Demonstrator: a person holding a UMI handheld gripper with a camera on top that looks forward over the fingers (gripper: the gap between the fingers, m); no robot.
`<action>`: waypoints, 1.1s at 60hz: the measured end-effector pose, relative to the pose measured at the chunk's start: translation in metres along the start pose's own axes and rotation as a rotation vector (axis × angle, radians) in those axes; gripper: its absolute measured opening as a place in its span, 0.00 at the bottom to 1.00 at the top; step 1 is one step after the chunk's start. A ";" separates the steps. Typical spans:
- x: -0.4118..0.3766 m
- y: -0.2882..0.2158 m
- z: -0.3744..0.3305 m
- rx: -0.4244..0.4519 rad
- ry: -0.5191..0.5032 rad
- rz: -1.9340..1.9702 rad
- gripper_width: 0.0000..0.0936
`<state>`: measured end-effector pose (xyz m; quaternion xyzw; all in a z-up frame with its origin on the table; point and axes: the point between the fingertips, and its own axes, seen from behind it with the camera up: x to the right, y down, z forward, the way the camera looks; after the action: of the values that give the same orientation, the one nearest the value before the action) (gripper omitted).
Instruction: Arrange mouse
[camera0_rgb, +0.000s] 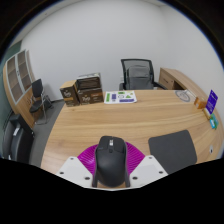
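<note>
A black computer mouse (110, 160) sits between my gripper's (111, 166) two fingers, its nose pointing away from me. Both magenta pads (91, 156) press against its sides, so the gripper is shut on it. The mouse is over the near part of the wooden desk (120, 122). A dark grey mouse mat (178, 151) lies on the desk just to the right of the fingers. I cannot tell whether the mouse rests on the desk or is held just above it.
At the desk's far edge lie a white sheet with green print (121, 97) and brown boxes (88, 89). A black office chair (138, 73) stands behind the desk. A purple card (211, 99) and a small teal thing (212, 116) sit at the right.
</note>
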<state>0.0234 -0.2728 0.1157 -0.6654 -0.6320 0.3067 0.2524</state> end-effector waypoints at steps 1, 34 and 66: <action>0.007 -0.006 -0.004 0.006 0.005 0.003 0.39; 0.257 -0.011 0.028 0.022 0.160 0.048 0.39; 0.282 0.073 0.072 -0.064 0.142 0.031 0.64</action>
<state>0.0252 -0.0015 -0.0115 -0.7029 -0.6116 0.2421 0.2705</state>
